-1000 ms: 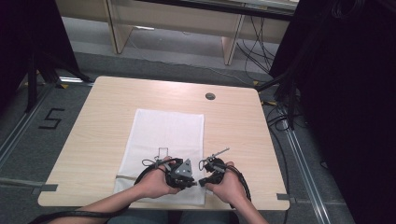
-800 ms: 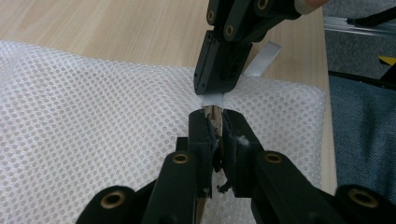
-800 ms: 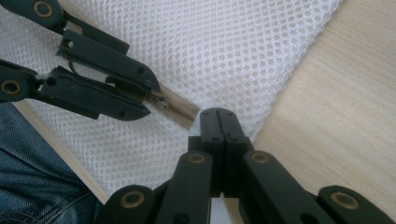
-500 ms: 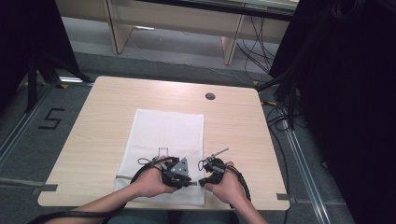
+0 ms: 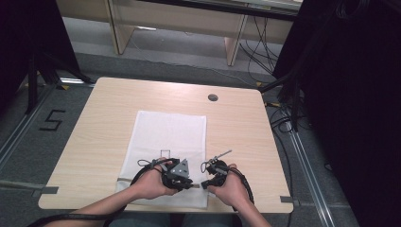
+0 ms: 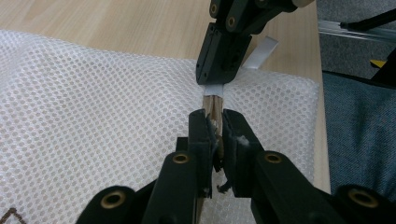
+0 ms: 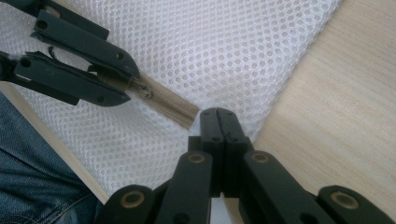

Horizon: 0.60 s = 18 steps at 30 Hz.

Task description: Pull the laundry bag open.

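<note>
At the near table edge I have both grippers low over a white mesh bag [image 5: 166, 142]. My left gripper [image 6: 215, 128] is pinching the zipper pull [image 6: 215, 135] at the bag's near end: the two flat black pads press in on it from either side, with only a thin gap taken up by the metal and a frayed bit of dark thread. My right gripper [image 7: 218, 122] has its jaws pressed fully together on the mesh at the end of the zipper tape [image 7: 168, 106], by the bag's corner; a fold of fabric puckers up just at the tips.

The zipper is a narrow beige woven strip with fine teeth, running straight between the two grippers. The bag itself is a rectangle of soft white netting with a regular honeycomb of small round holes, lying flat, its long side pointing away from me. A small dark outlined square [image 5: 165, 153] is printed on it just beyond the left gripper.

The table [image 5: 104, 118] is pale wood-grain laminate, smooth, with rounded corners. Toward its far right sits a round dark cable port [image 5: 213, 97]. In the right gripper view, blue denim [image 7: 32, 186] shows below the table edge.
</note>
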Each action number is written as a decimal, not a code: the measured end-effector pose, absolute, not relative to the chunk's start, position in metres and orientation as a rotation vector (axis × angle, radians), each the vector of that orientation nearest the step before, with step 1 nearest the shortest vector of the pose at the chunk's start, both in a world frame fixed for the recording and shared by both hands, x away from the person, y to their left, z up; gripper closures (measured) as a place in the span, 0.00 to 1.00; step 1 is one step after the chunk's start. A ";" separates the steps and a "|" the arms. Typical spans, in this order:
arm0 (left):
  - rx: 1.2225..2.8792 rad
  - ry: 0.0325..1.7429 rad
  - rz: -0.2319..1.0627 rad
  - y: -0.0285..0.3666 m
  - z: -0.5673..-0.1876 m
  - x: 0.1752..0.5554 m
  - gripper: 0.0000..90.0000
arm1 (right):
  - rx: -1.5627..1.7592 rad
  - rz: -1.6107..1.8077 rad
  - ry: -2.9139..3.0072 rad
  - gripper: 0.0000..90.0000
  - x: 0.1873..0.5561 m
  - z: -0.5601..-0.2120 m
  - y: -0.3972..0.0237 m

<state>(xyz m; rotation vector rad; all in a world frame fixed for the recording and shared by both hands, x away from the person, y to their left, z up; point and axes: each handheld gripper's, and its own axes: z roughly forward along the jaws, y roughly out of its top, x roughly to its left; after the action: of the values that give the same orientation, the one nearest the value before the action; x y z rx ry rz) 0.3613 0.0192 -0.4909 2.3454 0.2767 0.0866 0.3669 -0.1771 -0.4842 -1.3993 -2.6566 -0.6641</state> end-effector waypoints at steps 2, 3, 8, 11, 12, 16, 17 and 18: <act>2.348 0.256 0.098 0.019 -0.490 0.362 0.91 | -1.401 -0.678 -2.656 1.00 0.367 -0.485 -0.177; 2.345 0.274 0.090 0.019 -0.490 0.361 0.91 | -1.394 -0.659 -2.657 1.00 0.367 -0.484 -0.178; 2.348 0.274 0.084 0.024 -0.489 0.362 0.91 | -1.385 -0.661 -2.671 1.00 0.368 -0.484 -0.178; 2.344 0.280 0.086 0.024 -0.489 0.360 0.91 | -1.396 -0.649 -2.665 1.00 0.368 -0.484 -0.177; 2.343 0.280 0.085 0.024 -0.489 0.360 0.91 | -1.395 -0.649 -2.665 1.00 0.368 -0.484 -0.177; 2.341 0.278 0.082 0.024 -0.489 0.361 0.91 | -1.398 -0.647 -2.663 1.00 0.368 -0.484 -0.177; 2.343 0.275 0.082 0.024 -0.489 0.361 0.91 | -1.403 -0.648 -2.659 1.00 0.368 -0.484 -0.177; 2.344 0.273 0.080 0.024 -0.489 0.361 0.91 | -1.394 -0.661 -2.665 1.00 0.368 -0.484 -0.178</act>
<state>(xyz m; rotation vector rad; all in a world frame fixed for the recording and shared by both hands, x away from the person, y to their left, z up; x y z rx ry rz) 0.3615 0.0243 -0.4887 2.3440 0.2735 0.0804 0.3685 -0.1777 -0.4845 -1.3936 -2.6654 -0.6614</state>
